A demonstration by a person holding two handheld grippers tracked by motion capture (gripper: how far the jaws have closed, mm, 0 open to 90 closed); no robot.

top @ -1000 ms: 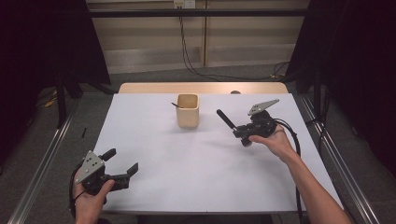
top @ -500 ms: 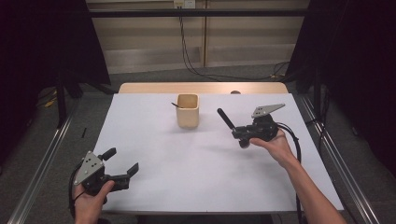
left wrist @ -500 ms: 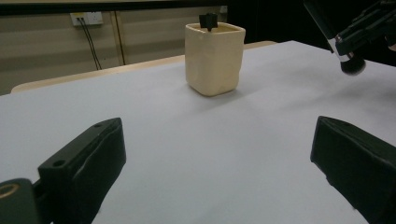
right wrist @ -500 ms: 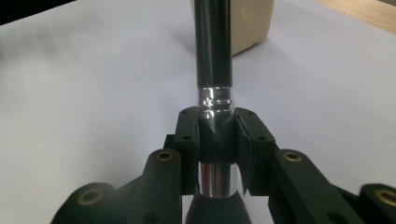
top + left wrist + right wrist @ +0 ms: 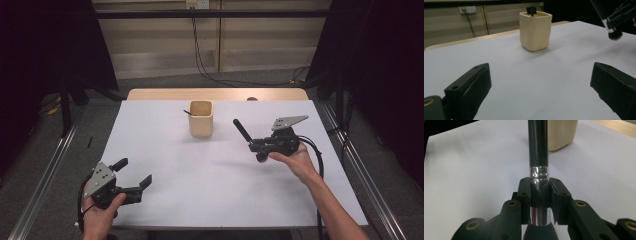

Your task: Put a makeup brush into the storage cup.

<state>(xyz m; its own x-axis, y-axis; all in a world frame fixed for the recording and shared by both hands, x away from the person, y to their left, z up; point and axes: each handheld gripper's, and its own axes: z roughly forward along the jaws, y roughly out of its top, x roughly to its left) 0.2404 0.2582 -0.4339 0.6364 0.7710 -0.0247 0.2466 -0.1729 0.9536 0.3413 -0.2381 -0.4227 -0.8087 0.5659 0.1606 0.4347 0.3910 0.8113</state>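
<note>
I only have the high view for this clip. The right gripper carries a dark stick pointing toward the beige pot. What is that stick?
Observer: A makeup brush: black handle, silver metal ferrule, dark bristle head visible in the left gripper view.
Operator: Where exactly do the jaws grip it?
Observer: The right gripper clamps the silver ferrule, just above the bristles.
Operator: Is the beige square ceramic pot empty?
Observer: No, a small black item pokes above the pot's rim.
Operator: And the left gripper?
Observer: The left gripper has its jaws wide apart, nothing between them but white table cover.
</note>
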